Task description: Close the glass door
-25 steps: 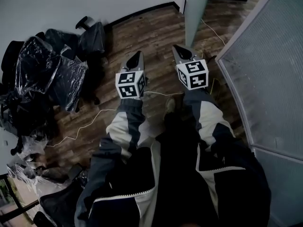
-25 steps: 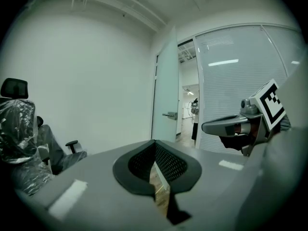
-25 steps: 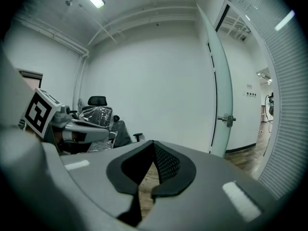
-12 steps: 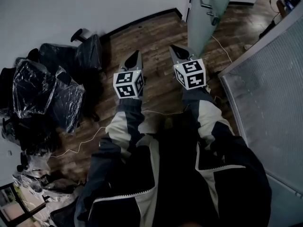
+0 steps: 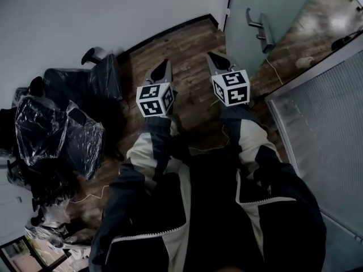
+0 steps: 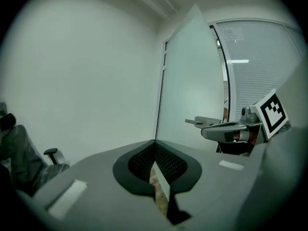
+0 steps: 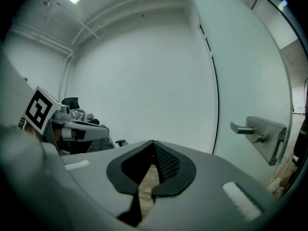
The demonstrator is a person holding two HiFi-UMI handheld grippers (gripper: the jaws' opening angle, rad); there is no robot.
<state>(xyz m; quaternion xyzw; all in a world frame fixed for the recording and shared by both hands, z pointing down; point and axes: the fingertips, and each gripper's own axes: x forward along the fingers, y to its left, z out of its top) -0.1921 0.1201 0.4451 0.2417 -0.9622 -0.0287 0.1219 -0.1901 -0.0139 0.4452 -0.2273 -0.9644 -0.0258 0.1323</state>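
Note:
The frosted glass door (image 5: 271, 7) stands ajar at the top right of the head view, its metal lever handle (image 5: 260, 29) facing me. My left gripper (image 5: 162, 67) and right gripper (image 5: 214, 57) are held side by side over the wood floor, both shut and holding nothing. The right one is short of the door and does not touch it. In the right gripper view the door (image 7: 250, 76) and handle (image 7: 253, 129) lie to the right of the shut jaws (image 7: 153, 142). The left gripper view shows the door (image 6: 192, 85) ahead beyond its shut tips (image 6: 155, 141).
Office chairs wrapped in plastic (image 5: 59, 129) crowd the left side. A white wall (image 5: 85, 16) with a dark skirting runs across the back. A frosted glass partition (image 5: 329, 135) lines the right. A thin cable (image 5: 211, 148) lies on the floor by my feet.
I have walked toward the door: the door and its handle now sit nearer and larger at the top right, and the chairs have slid toward the lower left. Both grippers stay shut.

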